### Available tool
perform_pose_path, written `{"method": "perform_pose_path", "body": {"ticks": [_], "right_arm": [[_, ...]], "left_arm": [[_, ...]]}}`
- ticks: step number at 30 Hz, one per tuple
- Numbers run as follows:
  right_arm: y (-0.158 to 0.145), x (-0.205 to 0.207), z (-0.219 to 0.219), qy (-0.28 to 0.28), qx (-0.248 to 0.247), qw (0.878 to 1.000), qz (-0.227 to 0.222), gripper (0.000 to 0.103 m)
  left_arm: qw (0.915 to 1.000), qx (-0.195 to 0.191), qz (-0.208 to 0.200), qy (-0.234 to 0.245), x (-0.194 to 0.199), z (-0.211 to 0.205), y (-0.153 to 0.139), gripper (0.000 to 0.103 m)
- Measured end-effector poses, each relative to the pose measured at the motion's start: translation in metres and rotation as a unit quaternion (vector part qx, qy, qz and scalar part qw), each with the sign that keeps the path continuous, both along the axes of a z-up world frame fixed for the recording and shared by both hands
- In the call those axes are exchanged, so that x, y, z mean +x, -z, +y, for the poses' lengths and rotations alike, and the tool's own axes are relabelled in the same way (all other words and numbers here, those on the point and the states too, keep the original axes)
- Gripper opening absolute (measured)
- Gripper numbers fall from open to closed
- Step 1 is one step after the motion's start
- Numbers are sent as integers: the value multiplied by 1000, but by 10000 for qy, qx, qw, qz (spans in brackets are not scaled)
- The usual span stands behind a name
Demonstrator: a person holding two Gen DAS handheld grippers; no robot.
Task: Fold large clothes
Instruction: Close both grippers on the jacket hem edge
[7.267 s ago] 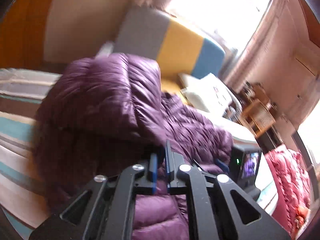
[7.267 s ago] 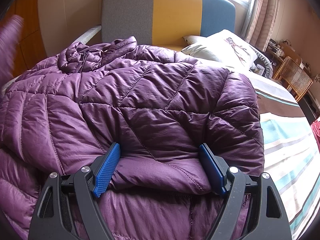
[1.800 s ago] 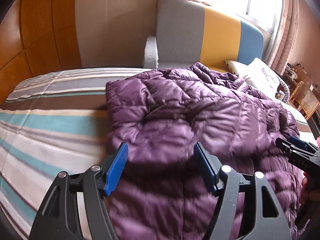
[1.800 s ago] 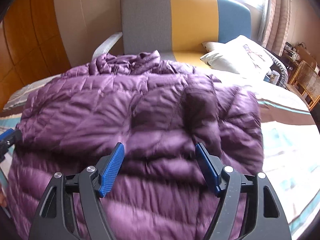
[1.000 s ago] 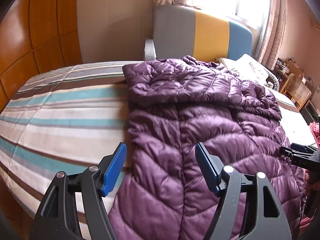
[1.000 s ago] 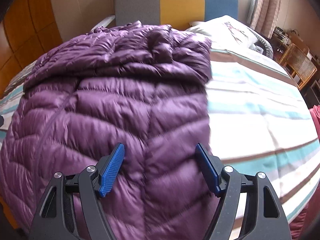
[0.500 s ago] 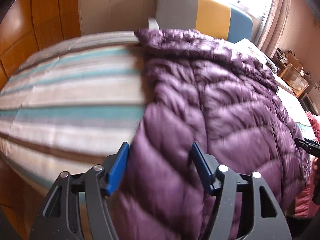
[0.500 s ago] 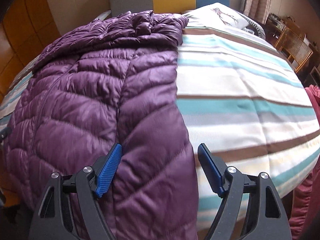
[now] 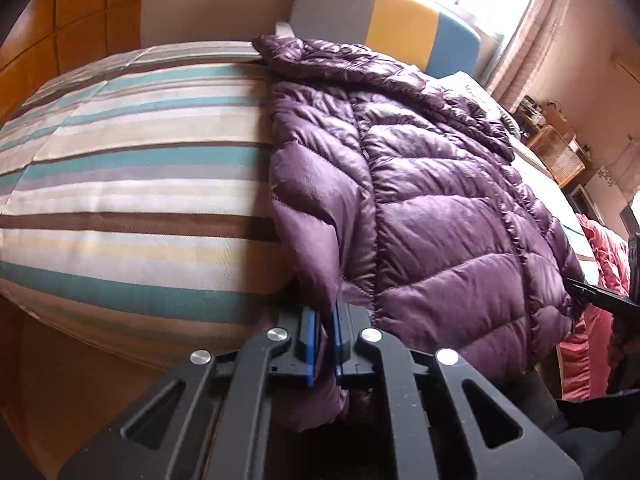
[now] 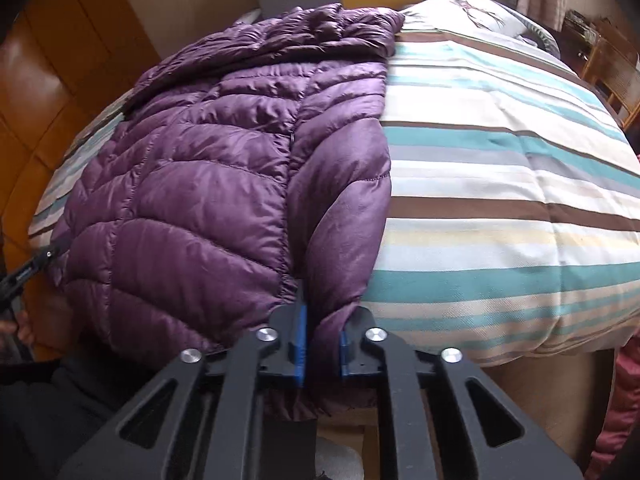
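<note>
We are holding the left tongs [image 9: 325, 336] at the near edge of the bed [image 9: 132, 184], pointing steeply down. Its jaws are closing and its blue pads [image 9: 309, 344] are pinching a fold of the purple down jacket [image 9: 420, 208] at the jacket's near left hem corner; purple fabric is bulging out below the pads.

We are holding the right tongs [image 10: 322, 338] the same way at the opposite hem corner. Its jaws are also closing, and its blue pads [image 10: 300, 340] are gripping a thicker fold of the purple down jacket [image 10: 208, 200] where the hem is hanging over the bed's [image 10: 500, 200] front edge.

The jacket is lying lengthwise on the striped bedcover, with its hem nearest us and draping slightly past the mattress edge. Its quilted body is running away from us, and its rumpled collar end is lying farthest away. In the left wrist view the right tongs [image 9: 600, 300] are showing as a dark shape at the right edge; in the right wrist view the left tongs [image 10: 28, 272] are showing at the left edge.

Behind the collar, a headboard [image 9: 392, 28] in grey, yellow and blue panels is standing against the wall. A white pillow [image 10: 480, 12] is lying beside it. A pink padded garment [image 9: 600, 280] is lying off the bed's right side.
</note>
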State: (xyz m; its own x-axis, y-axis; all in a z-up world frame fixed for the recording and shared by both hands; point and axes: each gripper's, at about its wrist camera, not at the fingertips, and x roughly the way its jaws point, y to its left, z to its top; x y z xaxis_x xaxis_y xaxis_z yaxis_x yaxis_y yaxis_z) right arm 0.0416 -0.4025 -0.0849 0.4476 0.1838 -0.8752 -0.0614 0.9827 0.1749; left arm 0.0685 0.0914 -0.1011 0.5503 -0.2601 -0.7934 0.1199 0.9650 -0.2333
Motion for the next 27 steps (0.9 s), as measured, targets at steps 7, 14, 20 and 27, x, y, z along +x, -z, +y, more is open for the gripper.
{"method": "perform_pose_path", "body": {"ticks": [7, 14, 20, 27], "right_arm": [[-38, -9, 6, -629, 302, 9974, -151, 5], [-114, -5, 0, -950, 875, 9870, -960, 5], [-139, 58, -11, -585, 799, 9848, -1425, 5], [-120, 154, -2, -84, 411, 9897, -1371, 5]], "left_arm": [[9988, -396, -39, 282, -15, 23, -29, 4], [9870, -1475, -490, 410, -16, 57, -87, 3], [9813, -1623, -971, 368, 35, 65, -122, 4], [9856, -1267, -1088, 261, 130, 40, -127, 4]]}}
